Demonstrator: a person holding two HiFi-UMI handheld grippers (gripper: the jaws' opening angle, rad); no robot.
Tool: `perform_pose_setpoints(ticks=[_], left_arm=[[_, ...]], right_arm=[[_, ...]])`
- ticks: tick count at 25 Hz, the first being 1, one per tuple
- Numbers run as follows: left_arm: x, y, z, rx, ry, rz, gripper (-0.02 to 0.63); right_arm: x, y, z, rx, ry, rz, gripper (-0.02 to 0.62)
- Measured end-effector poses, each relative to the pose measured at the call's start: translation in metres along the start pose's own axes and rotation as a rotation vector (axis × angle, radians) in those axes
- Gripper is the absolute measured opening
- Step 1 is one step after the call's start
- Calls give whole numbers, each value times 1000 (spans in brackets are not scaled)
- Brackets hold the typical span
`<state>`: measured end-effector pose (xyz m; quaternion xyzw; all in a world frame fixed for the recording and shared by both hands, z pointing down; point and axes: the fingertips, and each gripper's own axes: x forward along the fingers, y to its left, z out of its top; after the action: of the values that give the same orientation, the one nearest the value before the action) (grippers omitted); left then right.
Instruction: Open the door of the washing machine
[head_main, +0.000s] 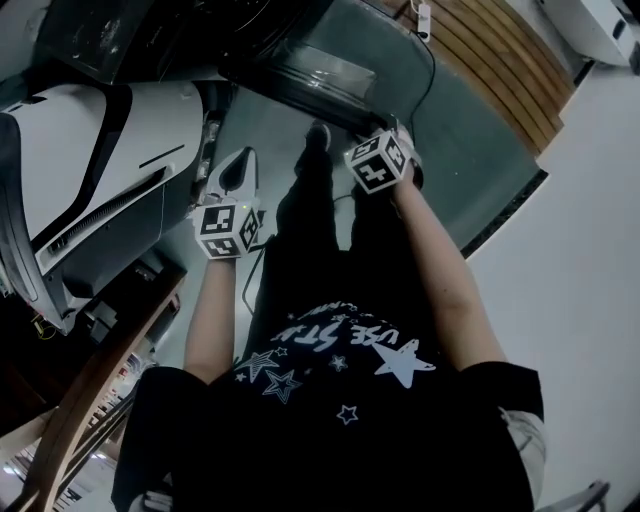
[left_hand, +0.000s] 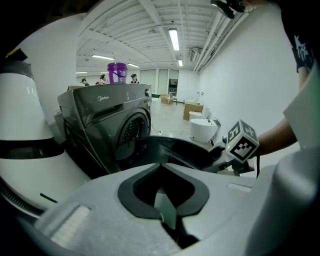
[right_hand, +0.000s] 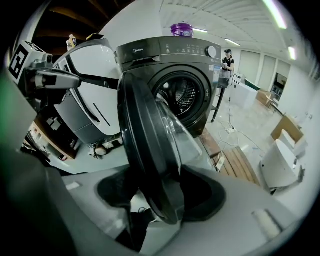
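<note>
Swung wide open at the frame's centre, the dark-rimmed door (right_hand: 150, 145) with its bulging glass has its lower edge between the 2 parted jaws of the right gripper (right_hand: 165, 202), the left gripper (left_hand: 160, 167) is closed and empty, and the washing machine (right_hand: 190, 65) stands behind, upper centre.

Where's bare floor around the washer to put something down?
Bare: pale floor right of the dark mat, and past the wooden platform. Crowded: the strip between the white appliance and the open door, where the person stands.
</note>
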<state>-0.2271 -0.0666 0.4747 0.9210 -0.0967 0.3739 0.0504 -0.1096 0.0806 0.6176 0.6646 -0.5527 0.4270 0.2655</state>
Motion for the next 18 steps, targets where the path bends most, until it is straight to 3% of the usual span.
perform_pose_setpoints(ticks=[10, 18], left_arm=[[-43, 8, -55, 7, -10, -77, 11], [-93, 66, -114, 8, -40, -119, 11]], right_arm=[[-2, 60, -15, 75, -5, -47, 238], [0, 131, -23, 221, -26, -135, 232]])
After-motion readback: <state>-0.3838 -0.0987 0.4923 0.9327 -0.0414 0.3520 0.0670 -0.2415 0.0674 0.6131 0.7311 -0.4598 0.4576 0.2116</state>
